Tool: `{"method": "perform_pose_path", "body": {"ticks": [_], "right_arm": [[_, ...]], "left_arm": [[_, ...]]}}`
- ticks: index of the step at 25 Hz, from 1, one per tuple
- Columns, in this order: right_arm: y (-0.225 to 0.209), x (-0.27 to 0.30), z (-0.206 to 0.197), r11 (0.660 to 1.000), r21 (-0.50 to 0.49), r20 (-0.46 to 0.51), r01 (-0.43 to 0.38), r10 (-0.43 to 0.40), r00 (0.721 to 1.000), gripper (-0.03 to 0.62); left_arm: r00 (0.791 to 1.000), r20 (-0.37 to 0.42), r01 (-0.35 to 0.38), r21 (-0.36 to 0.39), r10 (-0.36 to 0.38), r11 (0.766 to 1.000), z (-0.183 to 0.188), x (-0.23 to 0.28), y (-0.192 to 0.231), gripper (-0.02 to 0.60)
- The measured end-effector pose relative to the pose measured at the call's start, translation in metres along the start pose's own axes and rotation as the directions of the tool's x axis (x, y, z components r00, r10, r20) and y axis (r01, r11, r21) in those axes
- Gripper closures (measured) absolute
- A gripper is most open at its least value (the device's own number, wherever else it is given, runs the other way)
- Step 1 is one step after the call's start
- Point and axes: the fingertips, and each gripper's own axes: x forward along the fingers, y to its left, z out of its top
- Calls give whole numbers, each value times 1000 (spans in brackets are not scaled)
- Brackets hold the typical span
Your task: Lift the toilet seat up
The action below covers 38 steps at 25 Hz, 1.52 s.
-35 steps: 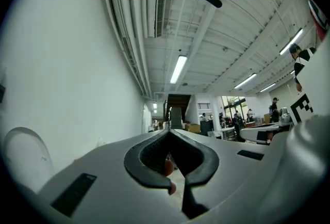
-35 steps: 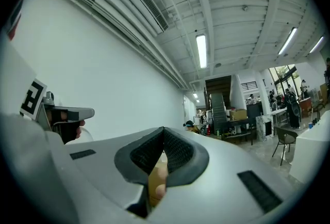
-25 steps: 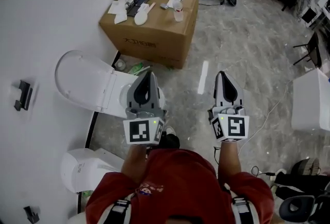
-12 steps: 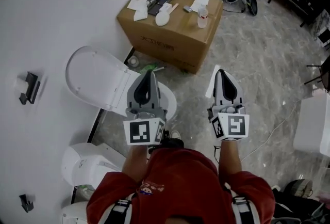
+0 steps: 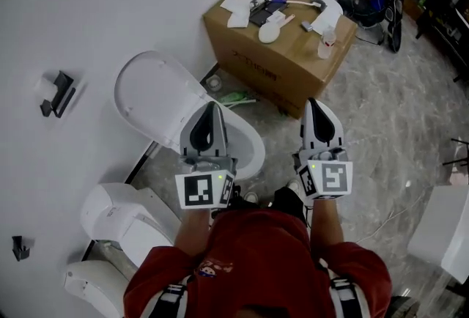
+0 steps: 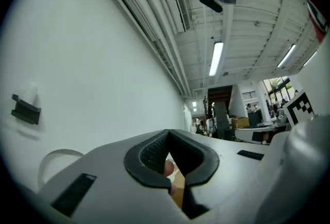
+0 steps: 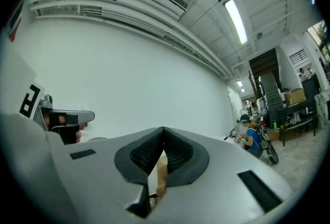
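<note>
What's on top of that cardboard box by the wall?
On the cardboard box: white papers, a dark flat item, a white spoon-shaped piece and a bottle. Anything beneath the papers is hidden.

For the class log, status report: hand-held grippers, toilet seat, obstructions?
Left hand-held gripper shut, empty, above bowl. Right hand-held gripper shut, empty. Toilet lid raised against wall; seat unclear. Cardboard box beyond, not blocking.

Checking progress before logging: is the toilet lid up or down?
Up: the lid leans back against the wall, above the open bowl. The left gripper hides whether the seat is raised too.
</note>
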Motion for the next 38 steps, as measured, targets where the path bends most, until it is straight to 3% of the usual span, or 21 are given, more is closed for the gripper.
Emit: {"method": "perform_pose_path", "body": {"ticks": [4,8,13,17,20,27,38], "right_arm": [[5,42,-5,993,17,8,-117,117,993,582],[2,83,-5,971,30,14,-237,236,972,582],[1,124,-2,935,41,16,-353,353,935,582],[12,147,-5,891,51,18,-451,451,893,582],[27,159,-9,847,59,20,-528,528,849,582],[69,176,-14,723,87,24,-686,687,727,582],[113,162,-23,531,158,45,-833,838,543,582]], "left_arm": [[994,-3,-111,19,111,994,-2,11,16,574],[974,9,-226,29,226,974,-2,28,24,574],[937,13,-350,48,349,936,1,43,33,574],[892,12,-452,67,452,890,0,42,41,574],[848,15,-528,87,529,845,1,35,46,574],[716,10,-692,147,698,707,2,9,60,574],[512,31,-842,213,858,495,13,-37,46,574]]}}
